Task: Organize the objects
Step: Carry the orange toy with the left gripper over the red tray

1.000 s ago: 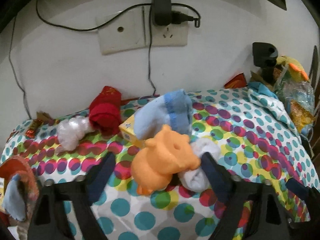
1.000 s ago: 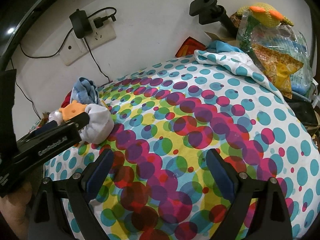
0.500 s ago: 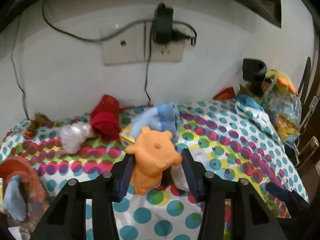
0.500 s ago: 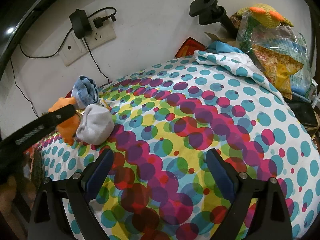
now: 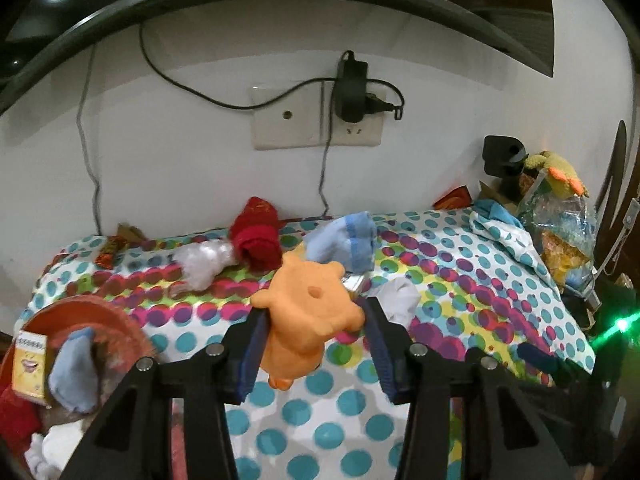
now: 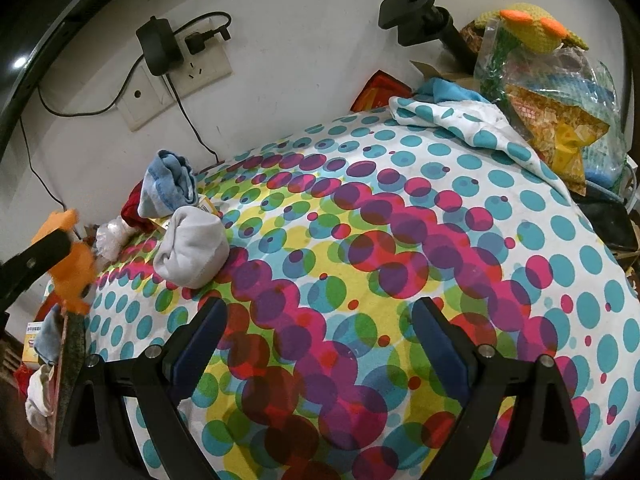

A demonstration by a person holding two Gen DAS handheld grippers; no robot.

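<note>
Things by the wall and at the side

A black charger (image 5: 351, 87) is plugged into the white wall socket (image 5: 316, 116), and thin black wires are hung along the wall. A black clamp stand (image 6: 420, 16) is seen by a clear bag of snacks (image 6: 560, 120), with a yellow knitted toy (image 6: 528, 26) set on top.

Little can be read here. A small yellow box (image 5: 29, 364) in the red basket (image 5: 120, 320) carries a band of print along its top edge above a smiling-mouth picture, but the characters are too blurred to make out, possibly Chinese. The same box (image 6: 33, 345), seen from the right wrist view, shows equally unreadable print.
</note>
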